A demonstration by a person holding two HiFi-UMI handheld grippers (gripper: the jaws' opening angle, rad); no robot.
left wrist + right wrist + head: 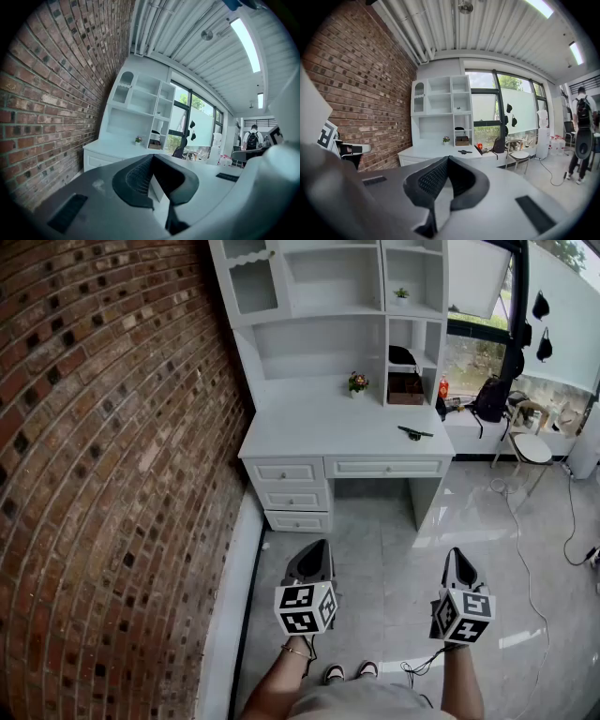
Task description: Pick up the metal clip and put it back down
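In the lower middle of the head view, the person is holding both grippers low above the grey tiled floor [384, 549], and both are pointing up the frame toward the white desk [319, 437]. The left gripper [317, 547] is showing its jaws pressed together at the tips, and nothing is sitting between them. The right gripper [457, 555] is looking the same: its jaws are closed tip to tip and are holding nothing.

The metal clip [414, 433] is lying as a thin dark thing on the right part of the desk top, near the front edge, well apart from both grippers. In the right gripper view it is appearing small, just above the closed jaws, at the centre of the frame.

A small flower pot [357, 383] is standing further back on the desk, under the white shelves [328, 287]. The brick wall [103, 474] is filling the left side of the frame. At the right edge, a chair [531, 447] is standing by the window.
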